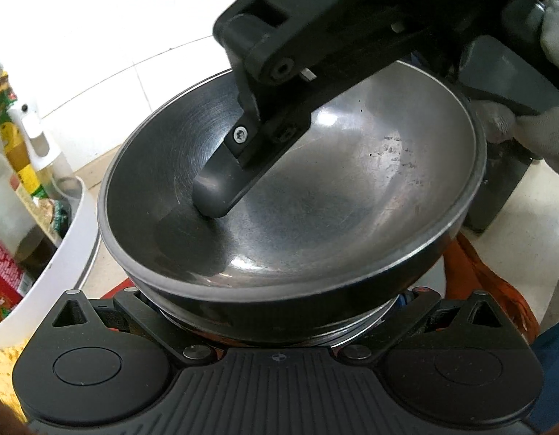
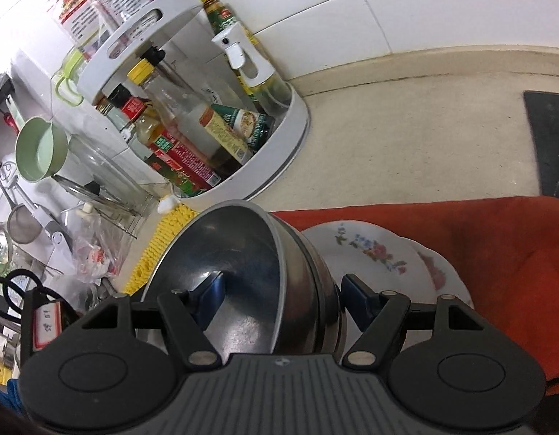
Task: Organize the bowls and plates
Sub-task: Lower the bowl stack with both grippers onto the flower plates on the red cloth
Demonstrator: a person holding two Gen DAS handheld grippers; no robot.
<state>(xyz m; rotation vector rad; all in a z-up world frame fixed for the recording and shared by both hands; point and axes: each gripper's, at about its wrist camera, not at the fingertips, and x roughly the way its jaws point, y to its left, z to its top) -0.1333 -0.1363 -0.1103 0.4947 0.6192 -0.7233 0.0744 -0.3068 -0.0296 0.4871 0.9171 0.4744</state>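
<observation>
- Looking along the right hand-held gripper (image 2: 282, 302), we see its two blue-padded fingers (image 2: 357, 299) straddling the wall of a steel bowl (image 2: 239, 272): one finger sits inside the bowl, the other outside, so the jaws pinch the bowl's side.
- The bowl is tilted, its mouth turned toward the left of the right wrist view, and it appears to nest with another steel bowl beneath it (we count rims but cannot be sure how many).
- From the left wrist view, the same steel bowl (image 1: 315, 188) fills the frame just ahead of the left hand-held gripper (image 1: 279, 311), whose fingertips are hidden under the bowl's rim; we cannot tell whether they grip it.
- Only the left wrist view shows the right gripper's finger resting on the bowl's inner floor, and a gloved hand (image 1: 526, 123) behind it.
- Only the right wrist view shows floral plates (image 2: 381, 253) stacked on an orange cloth (image 2: 497, 246) just beside the bowl, a white condiment rack (image 2: 214, 116) on the bench (image 2: 406, 137), and a yellow mat (image 2: 163, 246).
</observation>
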